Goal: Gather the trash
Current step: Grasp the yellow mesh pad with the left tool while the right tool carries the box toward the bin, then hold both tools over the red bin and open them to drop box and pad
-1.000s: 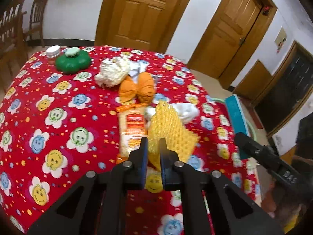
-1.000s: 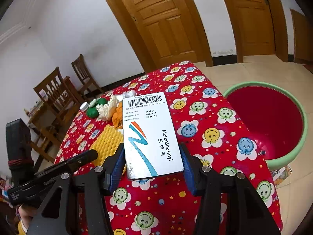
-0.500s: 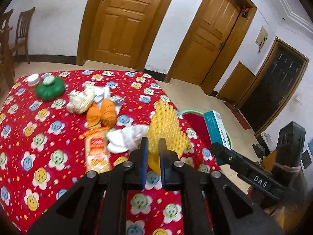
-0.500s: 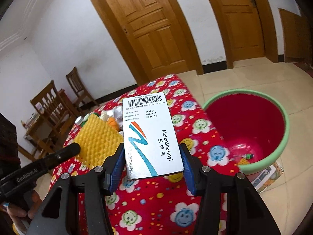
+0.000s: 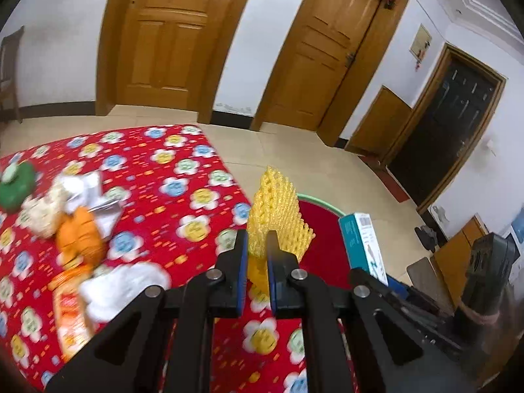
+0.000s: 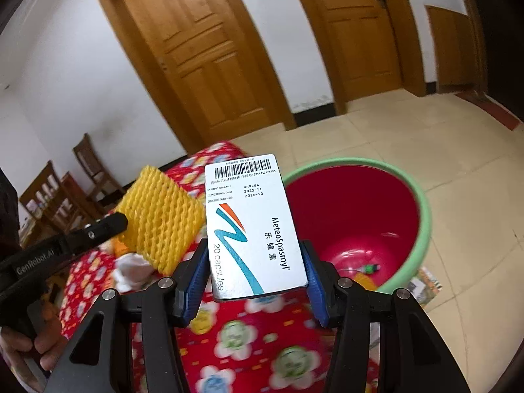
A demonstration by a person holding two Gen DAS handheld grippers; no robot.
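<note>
Left gripper (image 5: pixel 256 249) fingers clenched on yellow foam net (image 5: pixel 275 216), right gripper (image 6: pixel 254 273) fingers grasping medicine box (image 6: pixel 252 226), red bin (image 6: pixel 357 226) just beyond the worktop (image 5: pixel 157 177) edge

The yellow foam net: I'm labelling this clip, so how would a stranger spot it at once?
Start at the red flower-print tablecloth, near the edge by the red bin with a green rim. The yellow foam net is pinched upright in the left tongs. Only it is bright yellow honeycomb mesh; the neighbouring medicine box is smooth and white.
</note>
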